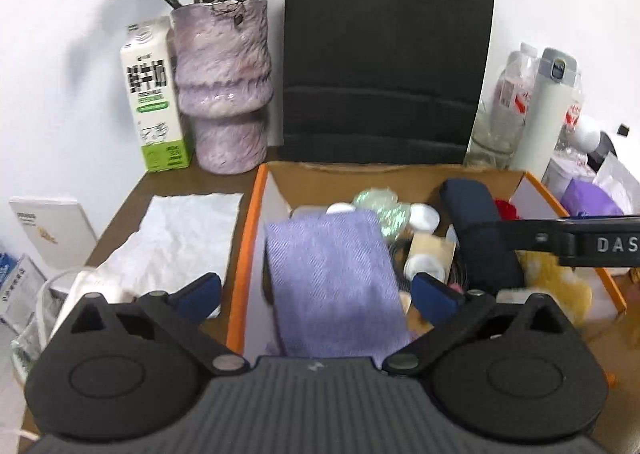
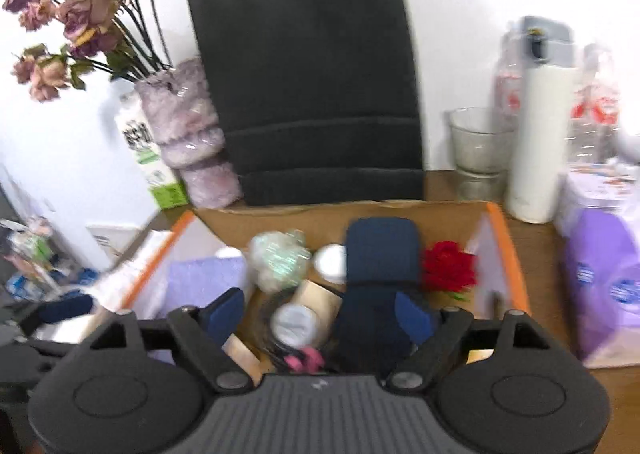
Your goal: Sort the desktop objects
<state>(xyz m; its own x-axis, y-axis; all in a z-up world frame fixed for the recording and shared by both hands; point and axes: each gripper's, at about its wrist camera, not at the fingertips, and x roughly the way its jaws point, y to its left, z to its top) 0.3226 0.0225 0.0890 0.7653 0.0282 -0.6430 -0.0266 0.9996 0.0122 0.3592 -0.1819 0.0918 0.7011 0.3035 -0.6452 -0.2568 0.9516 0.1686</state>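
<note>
Both grippers over cluttered cardboard box (image 1: 400, 170), fingers spread wide, gripping nothing.

Left gripper (image 1: 318, 294) above purple cloth (image 1: 332, 286) at box's left side; right gripper (image 2: 320, 314) above navy pouch (image 2: 380, 274), red flower (image 2: 448, 266) just beside. Behind box: black paper bag (image 1: 384, 54), vase (image 1: 224, 86), milk carton (image 1: 154, 94), white bottle (image 2: 540, 142). Bare tabletop (image 1: 200, 180) left of orange rim, partly under white paper (image 1: 180, 238). Small box items blurred, unidentifiable.

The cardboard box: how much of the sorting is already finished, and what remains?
Done: the cardboard box already holds a purple cloth, a dark blue case, a red flower and small jars. In hand: nothing; the left gripper and right gripper are open above it. Left: the white tissue lies outside on the desk.
</note>
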